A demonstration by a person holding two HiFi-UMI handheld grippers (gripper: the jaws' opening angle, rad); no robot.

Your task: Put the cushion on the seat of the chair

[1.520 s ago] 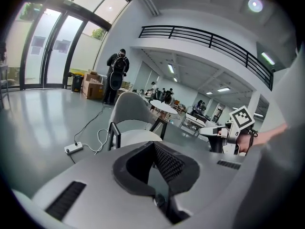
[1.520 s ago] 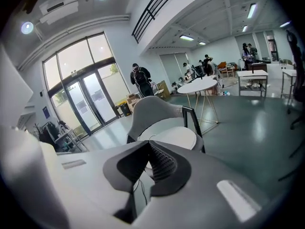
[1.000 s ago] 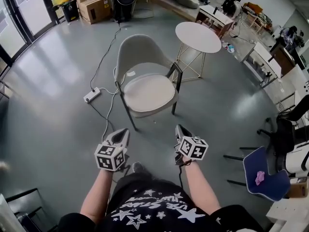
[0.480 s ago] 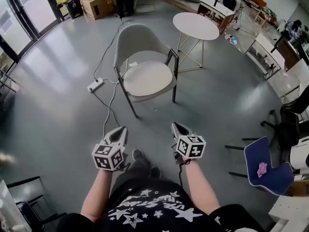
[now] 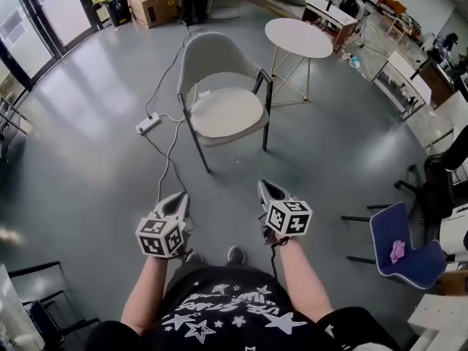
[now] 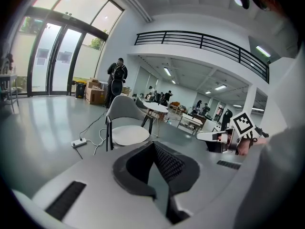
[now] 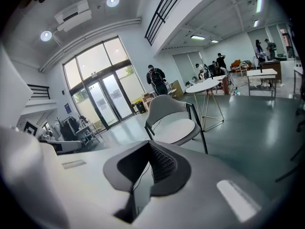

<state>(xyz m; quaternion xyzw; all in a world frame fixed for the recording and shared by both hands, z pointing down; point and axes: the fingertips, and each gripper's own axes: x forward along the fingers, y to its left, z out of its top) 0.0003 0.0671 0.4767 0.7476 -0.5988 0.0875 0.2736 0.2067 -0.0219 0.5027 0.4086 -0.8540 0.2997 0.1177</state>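
**Cushion already on the seat, both grippers shut and empty, well back from the chair**

Cushion (image 5: 225,112): a round, off-white flat pad. It lies on the seat of the grey chair (image 5: 206,58), centred and flat, with its rim just inside the seat edge. Judging by how things lie, the placing looks done.

Handling (a judgement): the pad looks thin, soft and light. It is probably fabric-covered, so not slippery and not fragile. It would likely flop if lifted by one side. The best hold would be a pinch on the rim at the front edge, nearest the person. One gripper on each side of the rim would keep it level. Grabbing the middle would not work, since nothing there fits between the jaws.

Left gripper (image 5: 179,198): jaws closed together, nothing between them. Its own view shows the pads meeting, with the chair and cushion far beyond the tips.

Right gripper (image 5: 263,187): jaws closed tight and empty. Its view likewise shows the chair and cushion ahead, past the tips and slightly to the right.

Relation: the cushion is well apart from both pairs of jaws, with bare grey floor between. Both grippers are held low in front of the person, side by side and angled slightly down toward the chair. Neither touches anything.

Nearby:
- A white power strip (image 5: 148,123) lies on the floor left of the chair, with its cable running past.
- A round white table (image 5: 298,37) stands just right of the chair back.
- A blue chair (image 5: 398,254) stands far right, well apart.
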